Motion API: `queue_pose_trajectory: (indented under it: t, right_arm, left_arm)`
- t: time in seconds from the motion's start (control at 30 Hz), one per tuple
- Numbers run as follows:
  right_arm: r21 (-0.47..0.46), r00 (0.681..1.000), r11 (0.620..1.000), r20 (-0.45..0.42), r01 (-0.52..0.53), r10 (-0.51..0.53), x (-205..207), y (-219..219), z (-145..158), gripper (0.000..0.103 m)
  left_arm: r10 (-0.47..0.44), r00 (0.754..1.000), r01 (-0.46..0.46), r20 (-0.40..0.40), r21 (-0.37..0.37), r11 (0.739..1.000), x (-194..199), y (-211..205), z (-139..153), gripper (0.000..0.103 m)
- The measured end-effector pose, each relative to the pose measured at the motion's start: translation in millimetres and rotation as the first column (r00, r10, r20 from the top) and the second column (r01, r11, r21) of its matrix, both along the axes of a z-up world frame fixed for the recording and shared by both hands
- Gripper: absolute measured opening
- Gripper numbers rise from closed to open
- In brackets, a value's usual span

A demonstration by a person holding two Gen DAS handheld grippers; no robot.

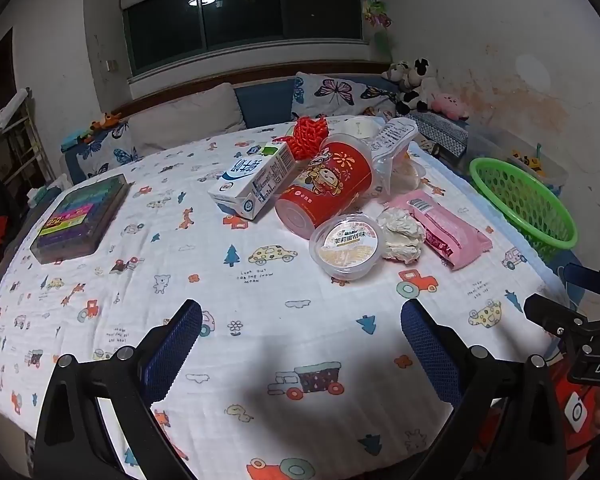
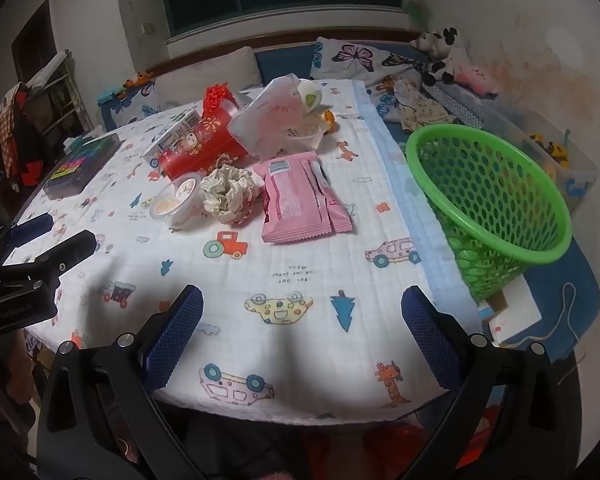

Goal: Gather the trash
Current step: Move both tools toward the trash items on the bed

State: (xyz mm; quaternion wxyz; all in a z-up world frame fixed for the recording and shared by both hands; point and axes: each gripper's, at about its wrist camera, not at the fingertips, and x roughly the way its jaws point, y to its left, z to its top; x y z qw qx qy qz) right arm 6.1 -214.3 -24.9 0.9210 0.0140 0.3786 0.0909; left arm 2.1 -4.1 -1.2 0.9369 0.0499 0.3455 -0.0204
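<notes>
A pile of trash lies on the cartoon-print cloth (image 1: 260, 320): a white milk carton (image 1: 252, 180), a red paper cup on its side (image 1: 328, 188), a small clear pudding cup (image 1: 346, 246), a crumpled paper ball (image 1: 402, 236) and a pink wrapper (image 1: 448, 228). A green mesh basket (image 2: 488, 204) stands tilted at the table's right edge. My left gripper (image 1: 302, 340) is open and empty, short of the pile. My right gripper (image 2: 302, 336) is open and empty near the front edge, with the pink wrapper (image 2: 300, 204) and paper ball (image 2: 230, 194) ahead.
A dark box of coloured items (image 1: 80, 218) lies at the table's left. A red net (image 1: 308, 136) and clear plastic packaging (image 1: 392, 148) lie behind the cup. Pillows (image 1: 188, 120) and plush toys (image 1: 412, 84) line the back. A clear bin (image 2: 560, 160) sits beyond the basket.
</notes>
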Motion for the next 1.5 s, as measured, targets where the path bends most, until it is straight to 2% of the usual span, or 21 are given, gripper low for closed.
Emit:
queue_pose_trajectory:
  t: [1.5]
  right_arm:
    - [-0.003,1.0,1.0,-0.022,-0.009,0.009,17.9,1.0,-7.7,0.099]
  left_arm:
    - [0.007,0.999,-0.007,-0.032,-0.019,1.0,17.1,3.7,-9.6,0.097]
